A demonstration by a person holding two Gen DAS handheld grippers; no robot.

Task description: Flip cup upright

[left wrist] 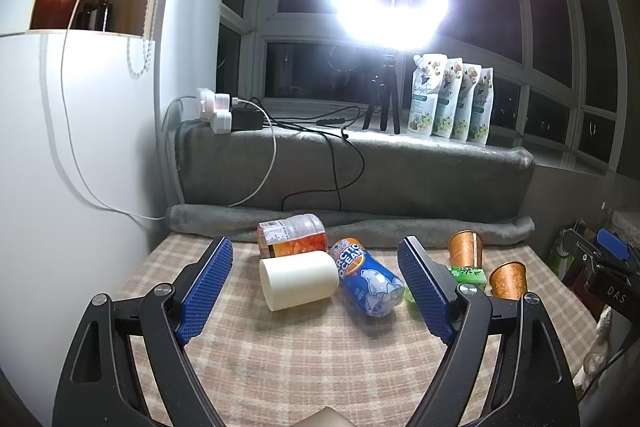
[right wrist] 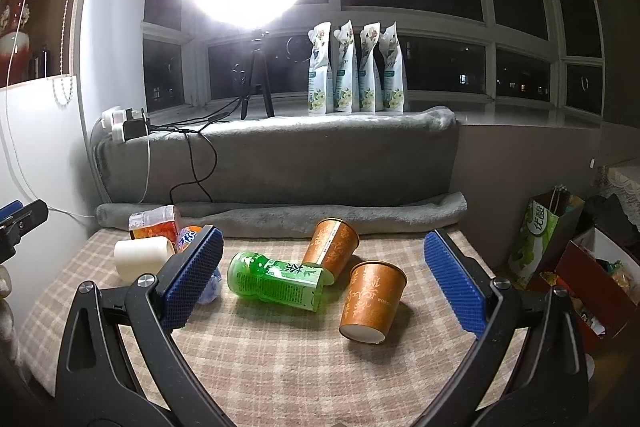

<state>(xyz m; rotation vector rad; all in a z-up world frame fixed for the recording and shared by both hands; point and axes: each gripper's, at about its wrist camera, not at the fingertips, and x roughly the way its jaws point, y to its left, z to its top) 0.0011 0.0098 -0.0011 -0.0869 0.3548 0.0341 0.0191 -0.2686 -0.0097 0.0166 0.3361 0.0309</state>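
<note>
A cream cup (left wrist: pixel 298 279) lies on its side on the checked tablecloth (left wrist: pixel 320 359), ahead of my left gripper (left wrist: pixel 316 291), which is open and empty. The cup also shows in the right wrist view (right wrist: pixel 142 255) at the left. Two orange patterned paper cups (right wrist: pixel 371 301) (right wrist: pixel 332 247) lie tilted on their sides ahead of my right gripper (right wrist: pixel 320 283), which is open and empty. They show in the left wrist view (left wrist: pixel 507 279) (left wrist: pixel 465 249) at the right.
A blue Arctic Ocean can (left wrist: pixel 370 283), an orange-labelled bottle (left wrist: pixel 292 237) and a green tea bottle (right wrist: pixel 276 279) lie among the cups. A grey blanket roll (right wrist: pixel 320 215) bounds the far edge. A white cabinet (left wrist: pixel 60 187) stands left; bags and boxes (right wrist: pixel 580 259) right.
</note>
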